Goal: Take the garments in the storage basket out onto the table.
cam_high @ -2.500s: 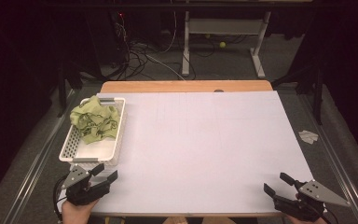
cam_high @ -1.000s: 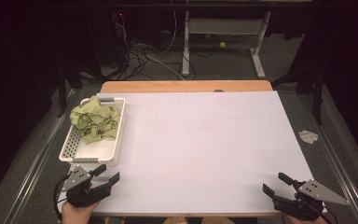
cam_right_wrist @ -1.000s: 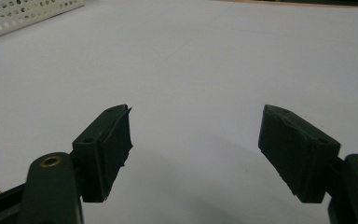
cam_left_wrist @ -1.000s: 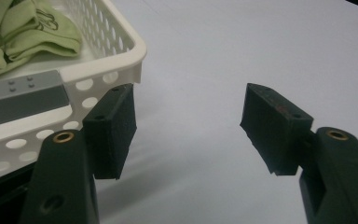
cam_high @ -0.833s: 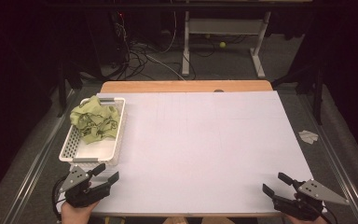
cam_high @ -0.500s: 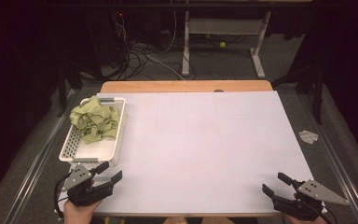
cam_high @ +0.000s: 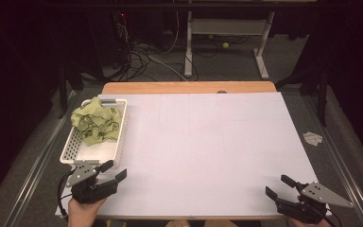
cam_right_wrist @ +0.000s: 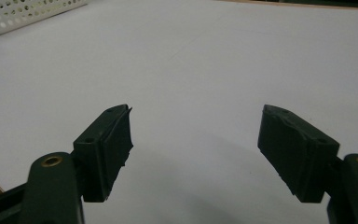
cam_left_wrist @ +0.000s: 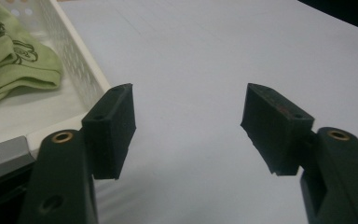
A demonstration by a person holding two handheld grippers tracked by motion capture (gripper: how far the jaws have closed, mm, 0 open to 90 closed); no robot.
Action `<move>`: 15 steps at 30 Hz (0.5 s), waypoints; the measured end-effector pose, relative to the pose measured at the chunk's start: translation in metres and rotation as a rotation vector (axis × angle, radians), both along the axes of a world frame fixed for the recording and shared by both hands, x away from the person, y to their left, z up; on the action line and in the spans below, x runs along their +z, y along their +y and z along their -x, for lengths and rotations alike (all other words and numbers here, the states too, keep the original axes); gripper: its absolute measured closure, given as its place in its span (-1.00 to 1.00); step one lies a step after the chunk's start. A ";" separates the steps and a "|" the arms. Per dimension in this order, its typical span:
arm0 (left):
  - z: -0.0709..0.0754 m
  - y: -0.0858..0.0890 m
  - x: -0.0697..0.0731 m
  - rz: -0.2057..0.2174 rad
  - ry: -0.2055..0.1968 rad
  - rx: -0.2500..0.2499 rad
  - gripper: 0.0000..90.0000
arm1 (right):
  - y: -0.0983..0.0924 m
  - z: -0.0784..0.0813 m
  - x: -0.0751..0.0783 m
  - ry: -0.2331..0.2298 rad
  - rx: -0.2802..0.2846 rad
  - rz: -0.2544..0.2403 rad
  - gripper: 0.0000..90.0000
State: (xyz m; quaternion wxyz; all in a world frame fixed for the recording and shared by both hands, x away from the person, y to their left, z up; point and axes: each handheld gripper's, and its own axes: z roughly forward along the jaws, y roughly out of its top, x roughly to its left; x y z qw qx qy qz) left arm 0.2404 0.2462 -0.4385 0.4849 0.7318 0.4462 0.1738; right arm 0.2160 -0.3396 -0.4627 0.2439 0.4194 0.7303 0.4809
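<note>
A crumpled green cloth (cam_high: 96,125) lies in a white perforated basket (cam_high: 74,150) at the table's left edge; the left gripper view catches the cloth (cam_left_wrist: 14,60) and the basket's wall (cam_left_wrist: 74,70). My left gripper (cam_high: 114,170) rests at the near left corner, just in front of the basket, open and empty (cam_left_wrist: 189,123). At the near right corner my right gripper (cam_high: 279,186) is open too, with only white tabletop between its jaws (cam_right_wrist: 193,144).
A white sheet (cam_high: 208,146) covers most of the wooden table (cam_high: 189,88). The basket's far corner (cam_right_wrist: 23,14) appears in the right gripper view. Cables, a desk frame and a tennis ball (cam_high: 225,45) lie on the floor behind; a paper scrap (cam_high: 313,138) lies to the right.
My left gripper has crept slightly forward toward the basket. The right gripper has barely moved.
</note>
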 end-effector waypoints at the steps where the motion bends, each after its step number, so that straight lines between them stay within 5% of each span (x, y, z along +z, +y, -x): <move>1: -0.001 0.000 0.001 0.005 0.003 0.001 -0.30 | 0.000 0.000 0.000 -0.001 0.000 0.000 -0.41; 15: -0.008 -0.002 0.008 -0.002 0.019 -0.006 -0.30 | 0.002 0.000 0.000 -0.001 -0.006 0.007 -0.41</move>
